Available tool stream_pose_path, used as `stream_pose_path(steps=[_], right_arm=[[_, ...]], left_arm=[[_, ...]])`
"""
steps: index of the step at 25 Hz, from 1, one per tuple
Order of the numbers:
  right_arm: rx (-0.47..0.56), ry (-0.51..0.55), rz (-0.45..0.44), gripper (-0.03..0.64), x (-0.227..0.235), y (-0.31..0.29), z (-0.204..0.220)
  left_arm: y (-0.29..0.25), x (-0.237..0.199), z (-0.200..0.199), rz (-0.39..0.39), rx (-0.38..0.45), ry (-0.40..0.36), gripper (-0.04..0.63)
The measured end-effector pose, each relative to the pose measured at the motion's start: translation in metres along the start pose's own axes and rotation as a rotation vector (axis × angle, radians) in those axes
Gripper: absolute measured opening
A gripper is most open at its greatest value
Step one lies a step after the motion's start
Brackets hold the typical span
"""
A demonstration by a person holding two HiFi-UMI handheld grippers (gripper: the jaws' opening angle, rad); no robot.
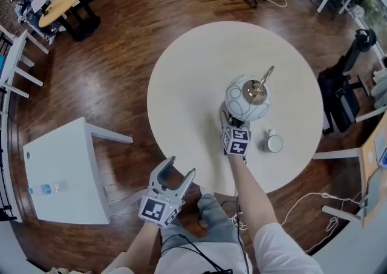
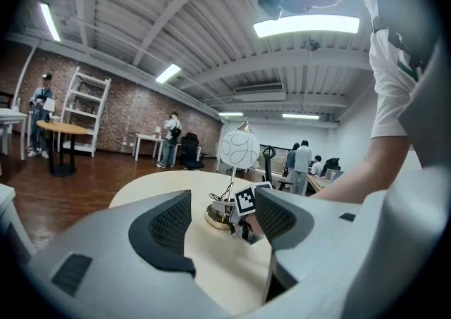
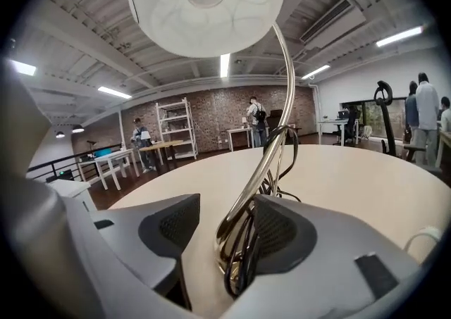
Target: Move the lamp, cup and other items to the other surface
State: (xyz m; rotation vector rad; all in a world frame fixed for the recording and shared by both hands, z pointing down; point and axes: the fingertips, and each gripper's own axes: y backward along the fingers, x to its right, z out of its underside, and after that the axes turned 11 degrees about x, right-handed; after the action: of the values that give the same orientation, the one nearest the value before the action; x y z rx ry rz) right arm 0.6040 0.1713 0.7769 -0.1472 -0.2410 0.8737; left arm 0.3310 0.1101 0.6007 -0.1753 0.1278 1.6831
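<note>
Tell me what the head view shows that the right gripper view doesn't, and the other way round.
Head view only: the left gripper, open and empty, just off the edge of the round table.
Right gripper view only: the stem and cord between the fingers of the right gripper, with a gap beside the stem, and the shade's underside.
Both: the lamp, the table and the right gripper.

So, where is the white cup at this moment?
In the head view the cup stands on the round table, near its right edge, just right of the lamp.
</note>
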Motion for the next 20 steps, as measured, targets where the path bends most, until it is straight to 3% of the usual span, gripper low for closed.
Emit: stream_pose_path(steps=[1, 3, 6, 11, 20], right_arm=[[-0.006, 0.012, 0.016, 0.244, 0.004, -0.004, 0.001], [-0.008, 0.026, 0.041, 0.145, 0.012, -0.010, -0.001], [-0.004, 0.075, 0.041, 0.095, 0.011, -0.012, -0.006], [-0.016, 0.079, 0.095, 0.058, 0.013, 0.004, -0.003], [-0.044, 0.149, -0.029, 0.034, -0.026, 0.056, 0.005]], left_arm=[[0.002, -0.003, 0.000, -0.011, -0.003, 0.010, 0.276], [0.004, -0.006, -0.002, -0.031, -0.012, 0.046, 0.275], [0.011, -0.014, 0.005, -0.045, -0.020, 0.044, 0.276], [0.031, -0.028, 0.017, -0.052, -0.028, 0.000, 0.276], [0.036, -0.033, 0.005, -0.066, -0.031, 0.030, 0.275]])
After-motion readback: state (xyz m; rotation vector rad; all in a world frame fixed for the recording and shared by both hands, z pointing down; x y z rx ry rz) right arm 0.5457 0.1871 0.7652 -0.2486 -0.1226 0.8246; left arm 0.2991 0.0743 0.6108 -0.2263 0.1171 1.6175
